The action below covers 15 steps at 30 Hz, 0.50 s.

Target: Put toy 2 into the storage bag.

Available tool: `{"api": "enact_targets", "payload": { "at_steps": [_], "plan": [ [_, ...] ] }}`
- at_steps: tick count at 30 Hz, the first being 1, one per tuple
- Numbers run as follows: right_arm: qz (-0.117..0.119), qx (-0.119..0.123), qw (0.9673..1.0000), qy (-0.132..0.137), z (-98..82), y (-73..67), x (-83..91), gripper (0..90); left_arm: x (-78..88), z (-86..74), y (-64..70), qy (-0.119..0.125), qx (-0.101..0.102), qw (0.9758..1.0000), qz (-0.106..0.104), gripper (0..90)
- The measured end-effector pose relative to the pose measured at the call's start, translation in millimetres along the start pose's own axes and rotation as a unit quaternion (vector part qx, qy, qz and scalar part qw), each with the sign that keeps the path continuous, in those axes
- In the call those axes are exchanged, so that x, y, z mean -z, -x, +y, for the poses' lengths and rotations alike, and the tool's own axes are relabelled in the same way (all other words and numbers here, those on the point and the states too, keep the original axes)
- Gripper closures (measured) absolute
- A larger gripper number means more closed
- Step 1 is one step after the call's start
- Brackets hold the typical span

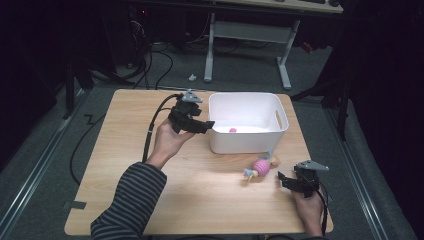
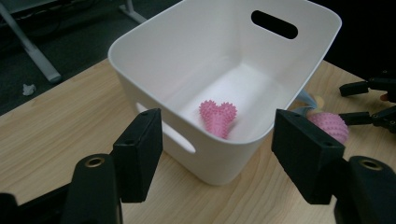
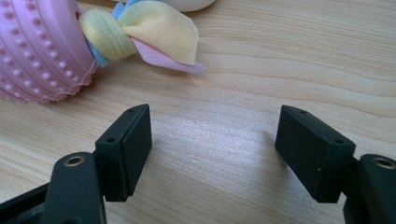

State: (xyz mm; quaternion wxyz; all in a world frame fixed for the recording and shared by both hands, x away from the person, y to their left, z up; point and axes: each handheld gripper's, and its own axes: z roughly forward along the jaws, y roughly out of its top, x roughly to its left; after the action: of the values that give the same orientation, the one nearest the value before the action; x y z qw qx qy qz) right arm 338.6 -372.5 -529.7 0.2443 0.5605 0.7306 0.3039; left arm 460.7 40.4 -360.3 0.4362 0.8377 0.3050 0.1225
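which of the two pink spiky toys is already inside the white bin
The small heart-shaped pink toy, lying on the floor of the white bin. The other, a pink ball with cloth tails, lies outside on the table.

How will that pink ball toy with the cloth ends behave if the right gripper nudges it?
The pink ball toy looks round, so it would probably roll a little. Its knotted cloth ends look floppy and may drag, stopping it soon. The nubbed surface probably gives the open right gripper decent grip.
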Motion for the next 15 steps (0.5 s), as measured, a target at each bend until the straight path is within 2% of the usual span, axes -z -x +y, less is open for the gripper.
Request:
{"api": "enact_targets", "payload": {
  "at_steps": [7,11,15],
  "plan": [
    [0.000,0.000,1.0000,0.000,0.0,0.0,0.0,27.4,15.5,-25.8,-11.8,0.005,0.028,0.9996,0.010,33.7],
    [0.000,0.000,1.0000,0.000,0.0,0.0,0.0,27.4,21.2,-37.0,-16.1,0.003,0.036,0.9993,0.011,33.1],
    [0.000,0.000,1.0000,0.000,0.0,-0.2,0.0,27.4,27.0,-47.5,-17.0,0.017,0.041,0.9990,0.012,32.1]
  ]
}}
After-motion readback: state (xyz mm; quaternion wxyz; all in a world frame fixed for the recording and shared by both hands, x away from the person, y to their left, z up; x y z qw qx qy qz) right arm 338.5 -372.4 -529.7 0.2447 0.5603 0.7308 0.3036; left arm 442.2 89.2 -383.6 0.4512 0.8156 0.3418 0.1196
